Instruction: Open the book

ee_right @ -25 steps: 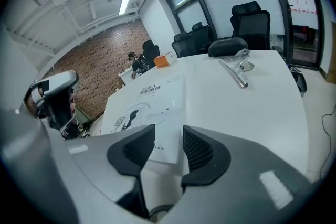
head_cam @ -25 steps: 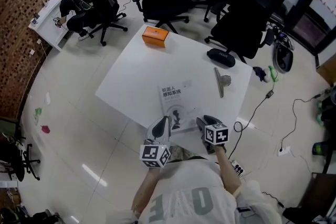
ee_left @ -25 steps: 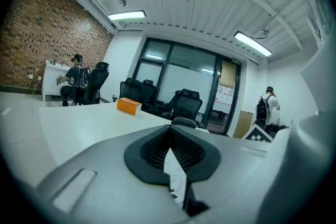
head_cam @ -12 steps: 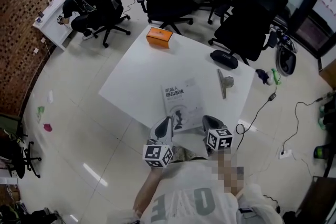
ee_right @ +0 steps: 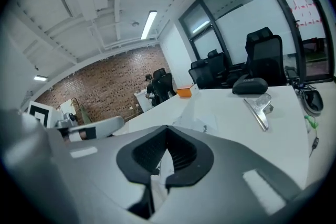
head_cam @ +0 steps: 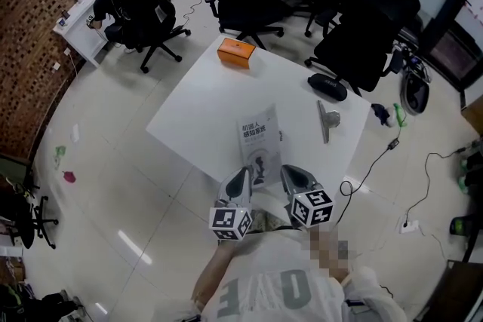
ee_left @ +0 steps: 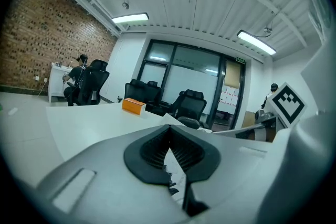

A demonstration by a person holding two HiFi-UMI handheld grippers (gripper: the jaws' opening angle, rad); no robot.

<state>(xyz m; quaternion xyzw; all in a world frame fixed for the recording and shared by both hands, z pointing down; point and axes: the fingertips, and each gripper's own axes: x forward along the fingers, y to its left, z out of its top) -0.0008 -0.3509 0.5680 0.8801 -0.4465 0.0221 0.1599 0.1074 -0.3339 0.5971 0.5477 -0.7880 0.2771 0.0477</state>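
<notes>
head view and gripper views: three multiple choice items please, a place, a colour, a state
1. Where is the orange box? A. near the table's far corner B. on the floor C. on a chair
2. What colour is the case by the metal clip? A. red B. black C. white
3. How is the right gripper? A. wide open B. shut on the clip C. shut on the book's cover

1 A, it sits at that corner. 2 B, dark on the white top. 3 C, jaws, just closed further, pinch the raised cover.
</notes>
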